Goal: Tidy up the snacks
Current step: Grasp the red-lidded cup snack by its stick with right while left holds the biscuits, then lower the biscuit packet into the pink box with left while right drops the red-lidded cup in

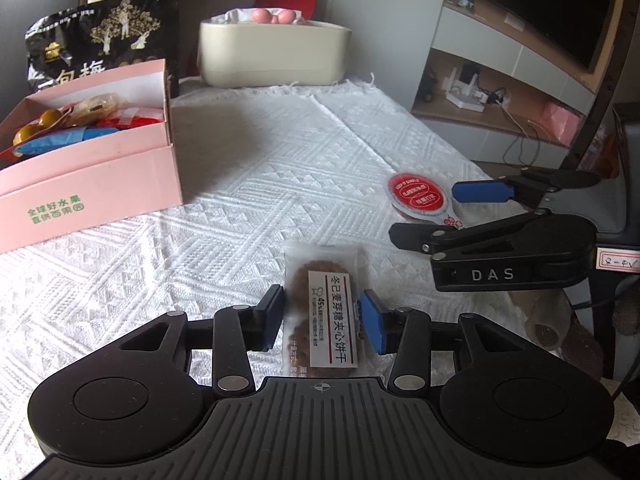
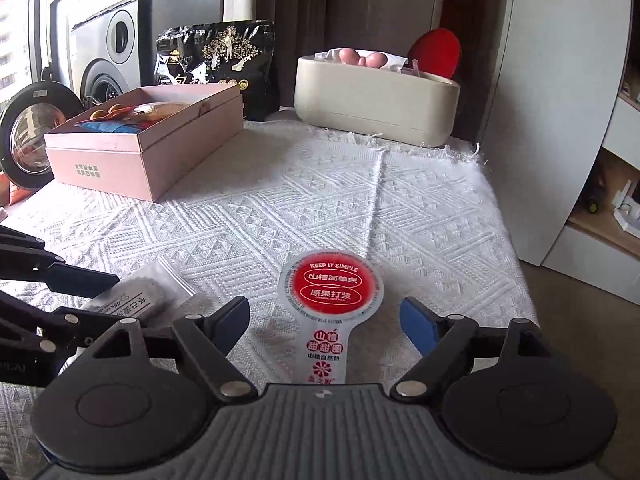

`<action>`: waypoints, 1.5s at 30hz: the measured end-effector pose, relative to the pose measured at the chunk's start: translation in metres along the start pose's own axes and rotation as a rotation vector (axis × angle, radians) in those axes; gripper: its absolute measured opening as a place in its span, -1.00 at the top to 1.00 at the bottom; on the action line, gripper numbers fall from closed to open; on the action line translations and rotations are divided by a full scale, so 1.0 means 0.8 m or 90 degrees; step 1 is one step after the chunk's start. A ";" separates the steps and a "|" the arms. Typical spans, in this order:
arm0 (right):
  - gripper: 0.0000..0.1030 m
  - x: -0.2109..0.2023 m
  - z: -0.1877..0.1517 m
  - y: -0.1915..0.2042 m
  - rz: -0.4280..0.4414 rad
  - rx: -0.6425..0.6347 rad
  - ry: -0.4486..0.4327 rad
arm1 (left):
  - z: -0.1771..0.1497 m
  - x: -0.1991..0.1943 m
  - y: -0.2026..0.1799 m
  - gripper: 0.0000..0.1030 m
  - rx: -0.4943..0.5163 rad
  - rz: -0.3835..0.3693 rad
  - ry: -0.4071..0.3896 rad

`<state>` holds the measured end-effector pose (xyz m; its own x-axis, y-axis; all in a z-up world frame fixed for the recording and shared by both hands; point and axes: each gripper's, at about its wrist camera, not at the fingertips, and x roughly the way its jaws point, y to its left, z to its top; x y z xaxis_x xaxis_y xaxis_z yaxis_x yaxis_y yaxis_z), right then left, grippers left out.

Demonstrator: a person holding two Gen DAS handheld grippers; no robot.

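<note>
Biscuit packet [image 1: 321, 312] lengthwise along left gripper [image 1: 325, 318], between its unclenched pads, uncertain contact.

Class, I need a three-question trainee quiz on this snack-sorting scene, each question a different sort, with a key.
1. True or false: the pink box is open.
2. Which snack lies between the left claw's fingers: A) biscuit pack B) red-lidded cup C) black bag?
3. Fill in: the red-lidded cup lies on the white ____.

Key: 1 true; 2 A; 3 cloth.
</note>
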<state>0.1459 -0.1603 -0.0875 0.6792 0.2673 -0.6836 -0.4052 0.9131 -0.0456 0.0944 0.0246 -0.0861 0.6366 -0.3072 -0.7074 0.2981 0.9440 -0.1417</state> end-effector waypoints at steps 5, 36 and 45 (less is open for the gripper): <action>-0.55 0.011 0.005 -0.018 0.020 0.065 0.016 | -0.003 -0.001 -0.004 0.09 0.003 0.008 -0.008; -0.15 -0.123 0.057 0.048 0.078 -0.013 -0.113 | -0.018 -0.131 0.045 0.25 -0.046 0.055 -0.175; -0.15 -0.111 0.104 0.118 0.117 -0.077 -0.141 | 0.126 -0.118 0.190 0.24 -0.162 0.130 -0.254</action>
<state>0.0981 -0.0725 0.0296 0.6993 0.4973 -0.5135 -0.5945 0.8035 -0.0315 0.1513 0.1852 0.0293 0.9007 -0.0886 -0.4254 -0.0115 0.9738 -0.2272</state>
